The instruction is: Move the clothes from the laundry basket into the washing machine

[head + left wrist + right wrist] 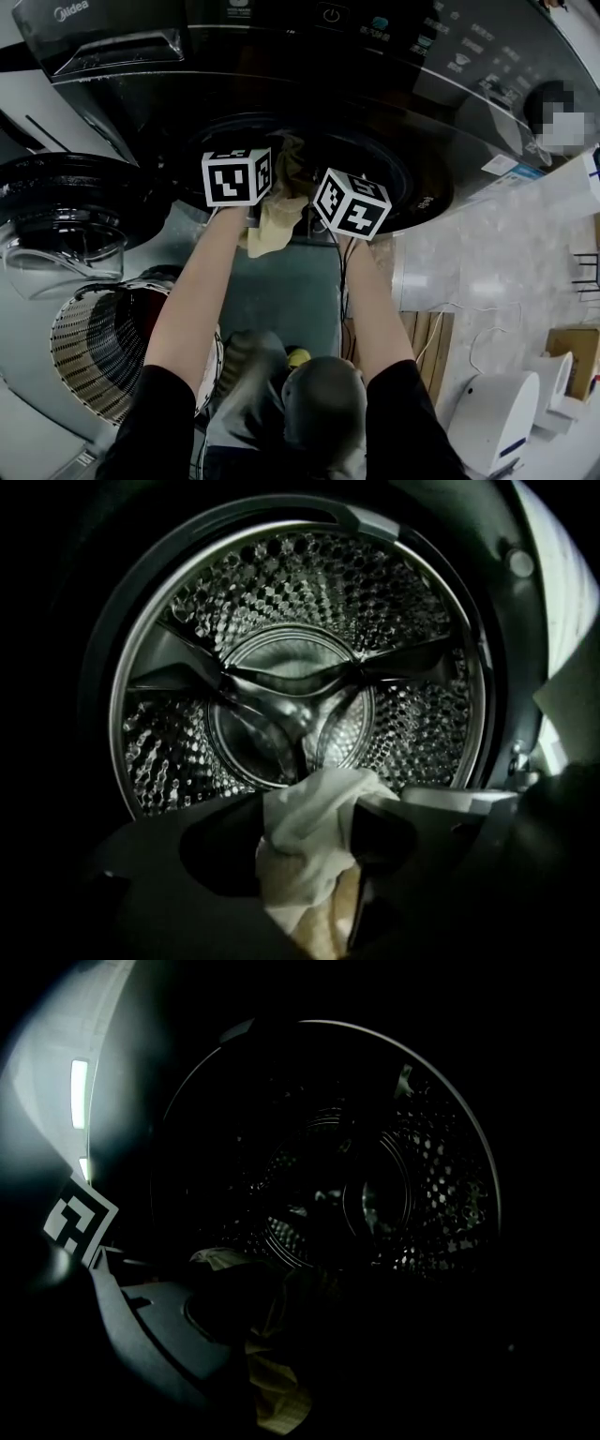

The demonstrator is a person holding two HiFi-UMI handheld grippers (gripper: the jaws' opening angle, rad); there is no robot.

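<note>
Left gripper (309, 855) and right gripper (272, 1335) fingers (398, 841) clamp cloth (272, 225) at open rim of drum (300, 621).

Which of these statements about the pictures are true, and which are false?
1. The left gripper is shut on a pale cloth. True.
2. The washing machine's door is closed. False: it stands open, swung to the person's left.
3. The drum is packed with clothes. False: the left gripper view shows its bare perforated metal wall and back.
4. The laundry basket stands at the person's left, below the open door. True.
5. The right gripper hangs over the laundry basket. False: it is at the drum's mouth, beside the left gripper, with cloth between its jaws.
</note>
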